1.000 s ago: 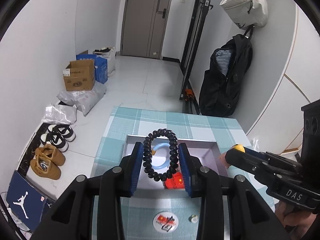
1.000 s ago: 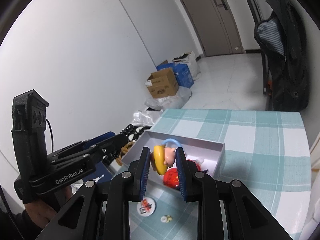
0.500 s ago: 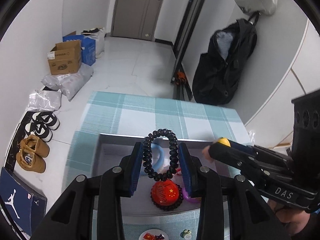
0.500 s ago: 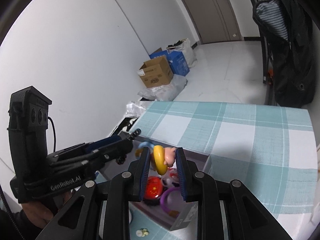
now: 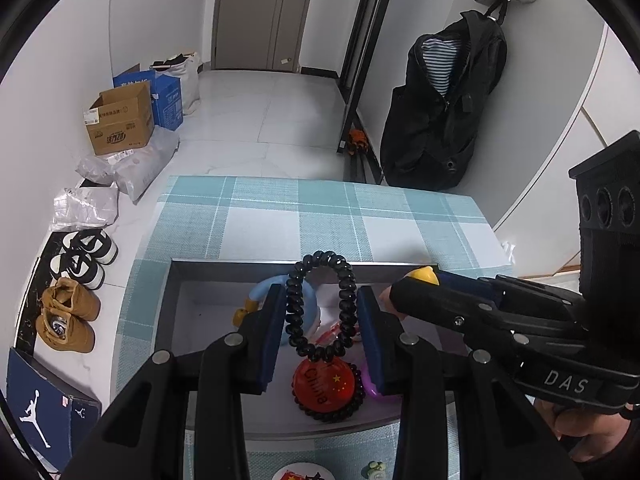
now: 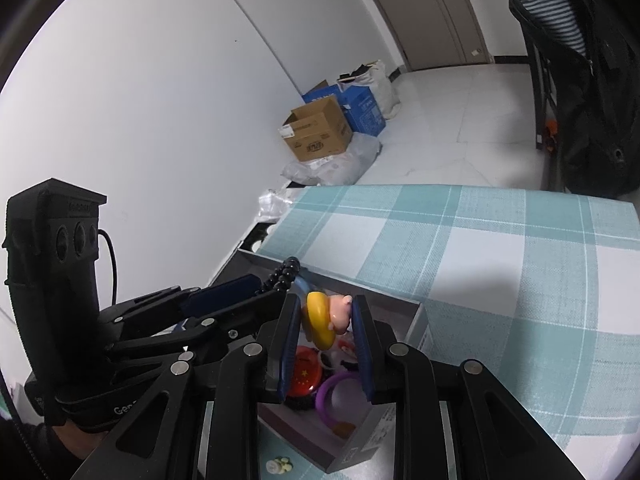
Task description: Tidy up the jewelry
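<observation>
My left gripper (image 5: 322, 324) is shut on a black coiled hair tie (image 5: 320, 308) and holds it over the open grey box (image 5: 208, 266). My right gripper (image 6: 326, 330) is shut on a yellow ring with a pink pig figure (image 6: 326, 316), also above the box (image 6: 418, 322). In the box lie a light blue ring (image 5: 262, 292), a red China badge on black beads (image 5: 326, 384) and a purple ring (image 6: 330, 390). The right gripper shows in the left wrist view (image 5: 416, 286), the left gripper in the right wrist view (image 6: 276, 280).
The box stands on a teal checked tablecloth (image 5: 320, 216). A round badge (image 5: 300, 474) and a small green trinket (image 5: 374, 470) lie in front of the box. Shoes (image 5: 68, 312), cardboard boxes (image 5: 120, 122) and a black bag (image 5: 440, 112) are on the floor beyond.
Both grippers have moved forward and down over the box, each still holding its item. The box contents now sit closer beneath the fingers.
</observation>
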A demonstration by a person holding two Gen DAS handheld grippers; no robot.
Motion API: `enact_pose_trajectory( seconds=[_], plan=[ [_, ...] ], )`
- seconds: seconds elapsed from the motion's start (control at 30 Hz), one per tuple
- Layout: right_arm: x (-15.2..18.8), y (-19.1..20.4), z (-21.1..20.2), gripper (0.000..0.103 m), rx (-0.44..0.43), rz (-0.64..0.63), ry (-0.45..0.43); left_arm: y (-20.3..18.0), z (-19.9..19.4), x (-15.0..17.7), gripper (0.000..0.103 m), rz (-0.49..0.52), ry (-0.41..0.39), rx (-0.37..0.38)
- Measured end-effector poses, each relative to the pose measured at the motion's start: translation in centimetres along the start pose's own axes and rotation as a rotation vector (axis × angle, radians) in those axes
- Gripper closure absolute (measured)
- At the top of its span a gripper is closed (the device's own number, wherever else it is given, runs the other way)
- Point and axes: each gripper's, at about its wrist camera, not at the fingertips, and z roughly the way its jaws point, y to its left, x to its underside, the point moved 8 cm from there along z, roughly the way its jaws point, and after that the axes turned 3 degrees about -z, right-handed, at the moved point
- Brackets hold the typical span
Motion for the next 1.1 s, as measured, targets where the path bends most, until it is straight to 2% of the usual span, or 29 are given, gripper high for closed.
enact_pose_trajectory(
  seconds=[0.13, 0.2, 0.3, 0.37, 0.4, 0.63, 0.93, 1.1],
  plan=[
    [-0.2, 0.1, -0.3, 0.076, 0.015, -0.012, -0.018, 0.2, 0.5, 0.3, 0.065, -0.029, 0.033, 0.006],
    [-0.2, 0.2, -0.4, 0.076, 0.016, -0.016, -0.017, 0.6, 0.7, 0.5, 0.063, -0.042, 0.041, -0.016],
    [-0.2, 0.3, -0.8, 0.069, 0.009, -0.012, -0.029, 0.9, 0.6, 0.4, 0.059, -0.060, 0.038, -0.019],
    [-0.3, 0.3, -1.4, 0.058, 0.011, -0.012, -0.047, 0.9, 0.2, 0.2, 0.044, -0.067, 0.025, -0.010],
    [-0.3, 0.2, -1.6, 0.055, 0.009, -0.011, -0.060, 1.0, 0.0, 0.2, 0.043, -0.066, 0.017, -0.011],
    [-0.2, -0.3, -2.8, 0.052, 0.020, 0.011, -0.106, 0.8, -0.8, 0.4, 0.042, -0.032, -0.011, -0.035],
    [0.7, 0.9, -4.6, 0.038, 0.031, -0.011, -0.139, 1.3, -2.1, 1.5, 0.042, -0.038, -0.032, -0.044],
    [1.4, 1.1, -5.7, 0.035, 0.054, -0.021, -0.148, 1.3, -2.7, 1.8, 0.042, -0.040, -0.048, -0.054]
  ],
)
